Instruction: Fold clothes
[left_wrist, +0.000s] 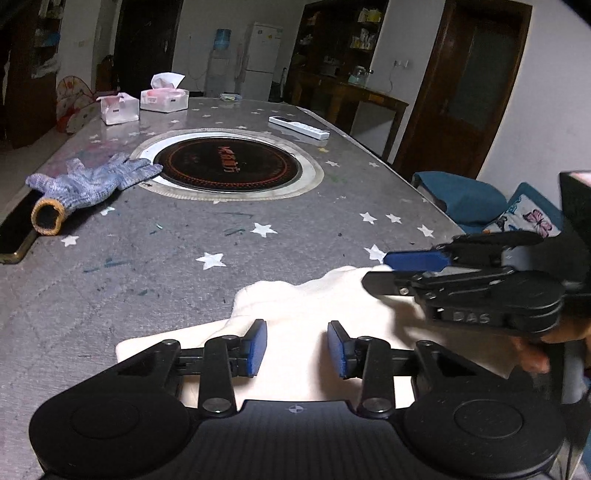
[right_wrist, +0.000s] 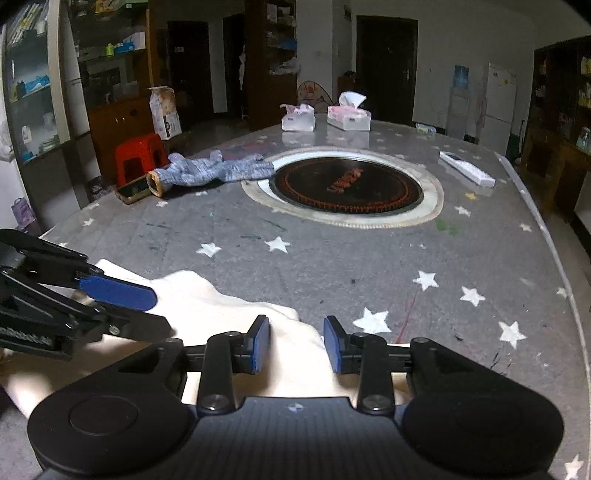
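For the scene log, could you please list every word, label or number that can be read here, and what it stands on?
"DAS": embossed on the right gripper body, left wrist view.
Red characters on the round black cooktop: too blurred to read.
Tissue box labels: too small to read.
Nothing else is legible.

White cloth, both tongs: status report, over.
Left tongs open over the white cloth. Right tongs open at its far edge. Cloth rumpled on the table, not gripped. Knit glove lies far off, nothing in the way.
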